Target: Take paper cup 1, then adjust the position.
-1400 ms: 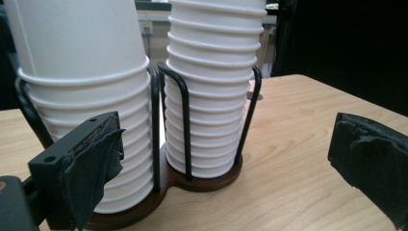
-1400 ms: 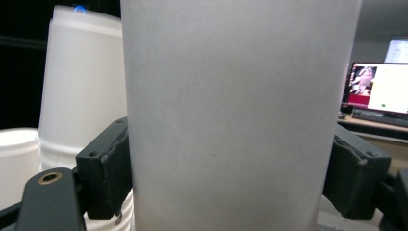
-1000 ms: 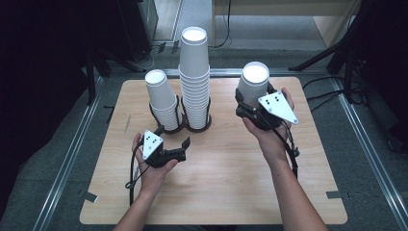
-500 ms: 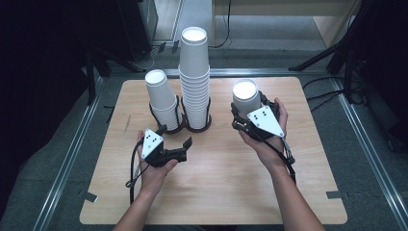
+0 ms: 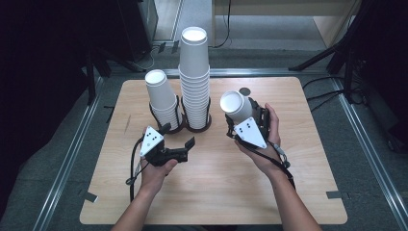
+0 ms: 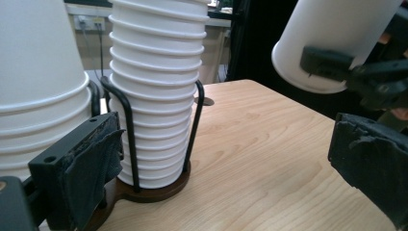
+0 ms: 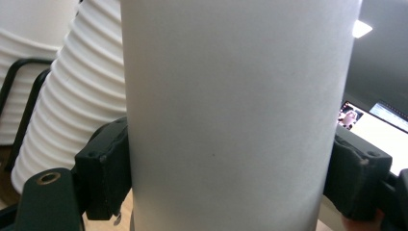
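White paper cup is clamped between the jaws of the right gripper, upside down and tilted, its base facing up and toward the cup stacks; the right gripper view confirms both black pads pressed against the cup's wall. In the high view the cup sits above the wooden table, just right of the tall stack, not touching it.

Left gripper stands with jaws apart and nothing between them. It rests low over the table, just in front of the two stacks. In the left gripper view its pads frame the base of the tall stack, apart from it.

Tall stack of white cups stands upside down in a black wire holder on a dark round base. Short stack stands just to its left in a like holder, leaning slightly left. Both holders are near the far middle of the table.

Held cup also appears in the left gripper view, upper right, rim down, with the right gripper's jaw across its lower wall.

A small dark round mark lies on the table beyond the held cup.
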`<move>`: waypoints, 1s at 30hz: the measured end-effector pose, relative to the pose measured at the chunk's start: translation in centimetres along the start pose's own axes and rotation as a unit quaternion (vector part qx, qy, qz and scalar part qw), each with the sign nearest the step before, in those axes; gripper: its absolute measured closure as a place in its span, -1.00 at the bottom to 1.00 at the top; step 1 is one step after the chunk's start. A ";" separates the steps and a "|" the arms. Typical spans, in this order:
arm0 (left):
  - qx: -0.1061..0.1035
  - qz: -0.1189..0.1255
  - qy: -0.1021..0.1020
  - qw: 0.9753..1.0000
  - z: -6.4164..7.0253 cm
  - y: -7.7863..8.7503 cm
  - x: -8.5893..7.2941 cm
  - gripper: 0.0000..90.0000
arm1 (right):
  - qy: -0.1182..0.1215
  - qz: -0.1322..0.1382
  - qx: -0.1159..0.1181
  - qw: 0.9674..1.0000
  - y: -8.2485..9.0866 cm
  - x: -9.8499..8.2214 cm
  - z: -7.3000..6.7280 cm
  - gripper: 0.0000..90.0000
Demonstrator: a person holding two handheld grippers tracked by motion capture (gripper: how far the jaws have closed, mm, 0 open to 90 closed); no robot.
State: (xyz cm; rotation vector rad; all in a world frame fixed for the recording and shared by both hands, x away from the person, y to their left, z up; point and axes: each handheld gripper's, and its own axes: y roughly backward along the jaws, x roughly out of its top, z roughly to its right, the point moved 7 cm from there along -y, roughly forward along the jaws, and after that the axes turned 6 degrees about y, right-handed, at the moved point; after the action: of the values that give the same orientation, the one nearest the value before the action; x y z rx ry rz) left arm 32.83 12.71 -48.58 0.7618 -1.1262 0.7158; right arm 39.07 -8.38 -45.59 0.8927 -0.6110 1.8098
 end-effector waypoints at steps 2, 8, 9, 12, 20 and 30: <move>-0.005 -0.002 -0.004 1.000 0.2 0.1 0.1 -1.00 | 0.007 -0.002 0.004 1.000 0.1 -0.2 -0.4 -0.63; -0.011 -0.002 -0.005 1.000 0.5 0.1 0.4 -1.00 | 0.039 0.003 0.018 0.999 0.2 -0.5 -1.4 -0.64; -0.013 -0.003 -0.005 1.000 0.6 0.2 0.5 -1.00 | 0.046 0.004 0.020 0.999 0.3 -0.5 -1.6 -0.64; -0.016 -0.003 -0.006 1.000 0.7 0.2 0.5 -1.00 | 0.062 0.005 0.023 0.998 0.4 -0.5 -2.0 -0.64; -0.029 -0.007 -0.013 0.999 1.3 0.3 0.6 -1.00 | 0.092 0.014 0.027 0.995 0.6 -0.4 -3.1 -0.65; -0.049 -0.013 -0.022 0.998 2.2 0.2 0.7 -1.00 | 0.130 0.022 0.028 0.991 0.8 -0.3 -3.8 -0.65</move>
State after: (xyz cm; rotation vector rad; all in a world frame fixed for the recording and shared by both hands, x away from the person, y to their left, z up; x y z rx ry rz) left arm 31.73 11.11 -47.39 0.7113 -1.1796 0.6200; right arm 37.26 -6.08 -48.11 0.6693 -0.4178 1.9516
